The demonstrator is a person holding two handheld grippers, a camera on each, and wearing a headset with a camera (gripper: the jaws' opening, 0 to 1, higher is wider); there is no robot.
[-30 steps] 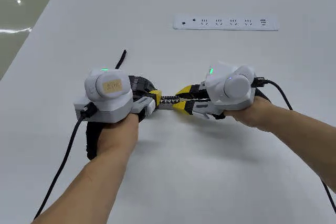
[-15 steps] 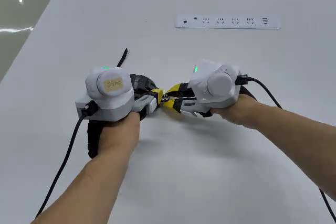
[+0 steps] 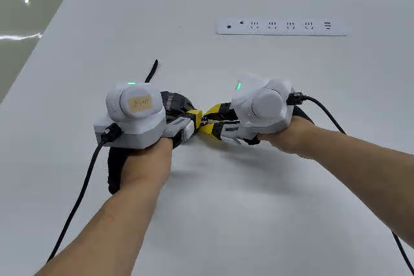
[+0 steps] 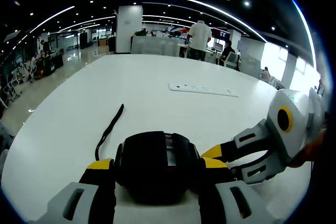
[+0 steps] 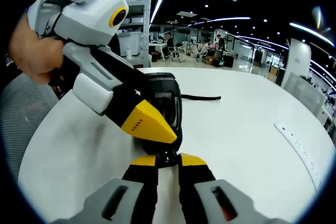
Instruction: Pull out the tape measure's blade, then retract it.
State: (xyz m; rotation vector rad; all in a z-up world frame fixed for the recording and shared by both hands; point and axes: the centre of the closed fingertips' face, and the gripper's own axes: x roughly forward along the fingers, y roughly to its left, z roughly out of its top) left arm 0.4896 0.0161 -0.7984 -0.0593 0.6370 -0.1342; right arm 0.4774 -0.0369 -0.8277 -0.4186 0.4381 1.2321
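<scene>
1. Head view: my left gripper [image 3: 184, 126] hugs the black tape measure [image 3: 174, 103] on the white table [image 3: 259, 211]. My right gripper [image 3: 212, 125] sits nose to nose with it.
2. Left gripper view: the tongs squeeze the tape measure from both sides.
3. Right gripper view: the tongs pinch the blade tip [image 5: 167, 157], right at the tape measure's mouth. I think the blade is nearly all in, so next I let go softly.

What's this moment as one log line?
left gripper shut on black rounded tape measure | right gripper shut on blade tip at the case | blade nearly fully in
</scene>
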